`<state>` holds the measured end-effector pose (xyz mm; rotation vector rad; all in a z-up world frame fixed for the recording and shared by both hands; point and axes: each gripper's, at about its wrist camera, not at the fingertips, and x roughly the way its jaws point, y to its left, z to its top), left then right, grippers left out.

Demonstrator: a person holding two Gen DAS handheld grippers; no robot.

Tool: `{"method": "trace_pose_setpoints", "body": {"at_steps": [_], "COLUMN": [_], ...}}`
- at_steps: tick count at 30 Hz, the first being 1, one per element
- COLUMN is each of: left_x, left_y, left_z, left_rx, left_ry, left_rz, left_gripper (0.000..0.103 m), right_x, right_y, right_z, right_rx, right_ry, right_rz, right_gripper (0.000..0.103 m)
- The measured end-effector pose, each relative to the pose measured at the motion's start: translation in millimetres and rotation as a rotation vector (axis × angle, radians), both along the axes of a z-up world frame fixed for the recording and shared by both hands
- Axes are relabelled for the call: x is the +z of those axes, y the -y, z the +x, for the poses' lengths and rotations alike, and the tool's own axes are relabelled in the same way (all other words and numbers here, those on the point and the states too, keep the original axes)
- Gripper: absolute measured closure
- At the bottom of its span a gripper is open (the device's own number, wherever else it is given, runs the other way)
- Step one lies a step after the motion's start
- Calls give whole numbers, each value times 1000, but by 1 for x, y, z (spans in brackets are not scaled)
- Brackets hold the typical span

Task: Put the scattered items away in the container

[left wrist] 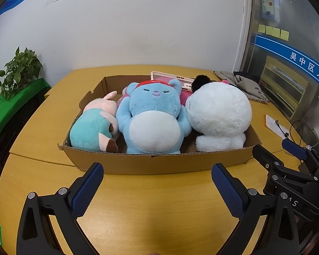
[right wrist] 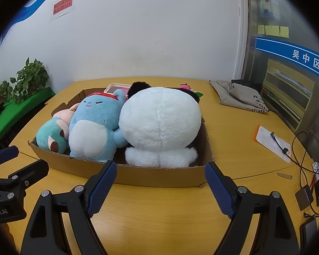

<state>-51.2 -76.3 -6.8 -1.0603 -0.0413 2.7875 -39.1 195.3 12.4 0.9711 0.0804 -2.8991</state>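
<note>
A shallow cardboard box (left wrist: 159,162) (right wrist: 159,175) stands on the wooden table. Inside lie a teal and pink plush (left wrist: 95,125) (right wrist: 51,136) at the left, a blue plush (left wrist: 153,119) (right wrist: 95,127) with a red headband in the middle, and a white panda plush (left wrist: 219,114) (right wrist: 159,125) at the right. A pink item with a white frame (left wrist: 170,77) (right wrist: 117,88) shows behind them. My left gripper (left wrist: 157,170) is open and empty in front of the box. My right gripper (right wrist: 160,167) is open and empty at the box's near wall; it also shows in the left wrist view (left wrist: 272,148).
A grey cloth bag (right wrist: 240,97) (left wrist: 242,85) lies at the table's back right. A white pad (right wrist: 274,142) with a cable, and small black devices (right wrist: 304,197), lie at the right edge. Potted plants (left wrist: 19,70) on a green surface stand at the left. A white wall is behind.
</note>
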Motion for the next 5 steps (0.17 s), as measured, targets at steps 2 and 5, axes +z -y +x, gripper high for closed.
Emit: {"method": "trace_pose_setpoints", "body": {"at_steps": [2, 5], "left_x": [0, -2], "left_y": [0, 0], "left_z": [2, 2], "left_rx": [20, 25], "left_ry": [-12, -12], "left_rz": [-20, -36], "left_gripper": [0, 0], "right_x": [0, -2], "right_y": [1, 2], "right_z": [1, 0], "right_rx": [-1, -5], "right_ry": [0, 2], "right_rz": [4, 13], "right_gripper": [18, 18]}}
